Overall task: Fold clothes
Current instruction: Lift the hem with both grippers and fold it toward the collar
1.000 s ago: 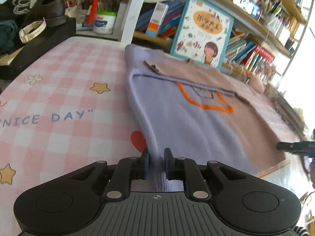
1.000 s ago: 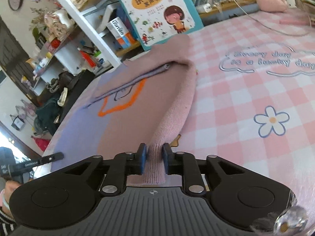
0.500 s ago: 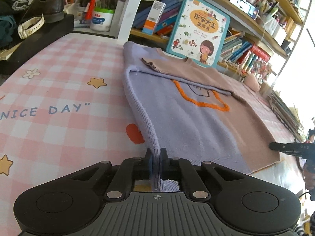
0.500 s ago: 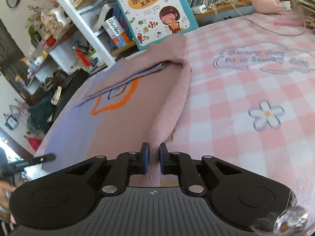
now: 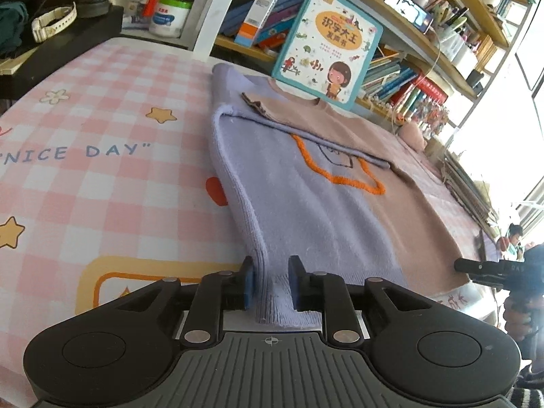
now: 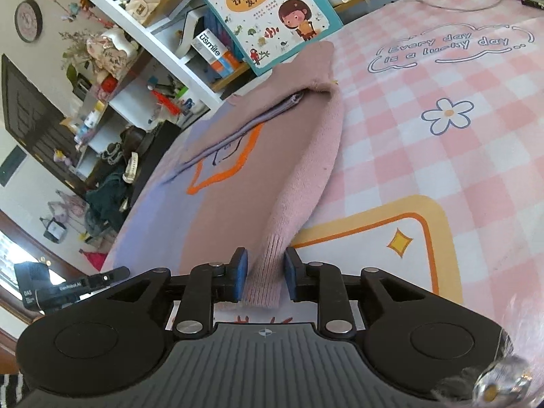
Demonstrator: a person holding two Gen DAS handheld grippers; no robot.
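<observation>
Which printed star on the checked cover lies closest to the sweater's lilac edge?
The yellow star just above "NICE DAY", left of the sweater; the other star sits far left.

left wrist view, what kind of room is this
Probably a child's bedroom or study at home: crowded bookshelves, a children's picture book propped up, and a pink checked sheet printed with stars under the sweater.
</observation>
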